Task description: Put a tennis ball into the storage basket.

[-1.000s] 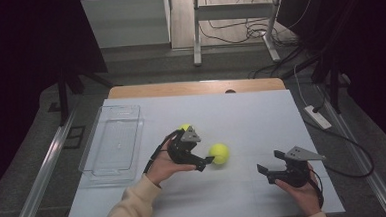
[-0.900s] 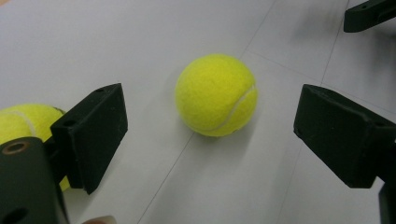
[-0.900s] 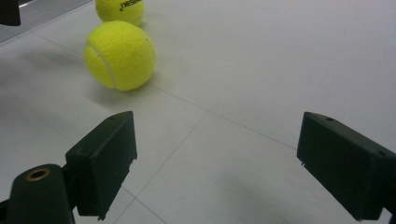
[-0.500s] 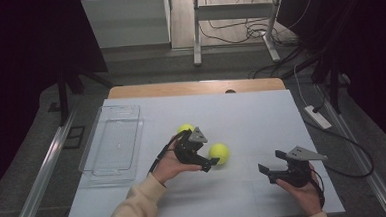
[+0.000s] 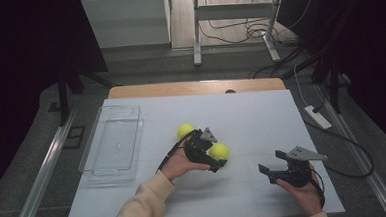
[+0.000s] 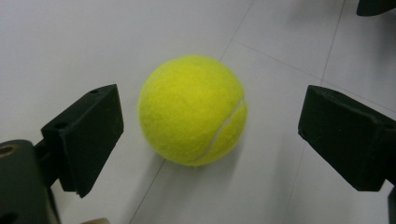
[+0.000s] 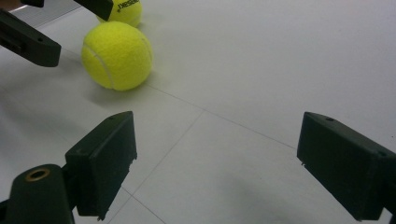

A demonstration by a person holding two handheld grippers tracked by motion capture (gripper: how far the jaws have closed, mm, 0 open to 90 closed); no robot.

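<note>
Filling most of the high view, a white table (image 5: 261, 120) with faint seams sits in a dim room; grey floor, a metal desk frame and loose cables lie in the upper part of the frame, and dark curtains close off both sides. At the left of the table rests an empty clear plastic tray (image 5: 112, 145). Near the centre, the person's left hand (image 5: 176, 164) reaches in from the bottom with the left gripper (image 5: 218, 157), its jaws spread wide on either side of a yellow tennis ball (image 6: 192, 109) without touching it. This ball rests on the table just right of centre; a second tennis ball (image 5: 185, 131) lies just beyond the gripper, up and to the left. At the lower right, the right gripper (image 5: 270, 170) hovers well apart from both balls, jaws also spread, holding nothing. The nearer ball looks light, springy and fuzzy, so its felt should give good friction, though it will likely roll if nudged. Closing the jaws across its widest part, at mid-height, seems the safest hold.
</note>
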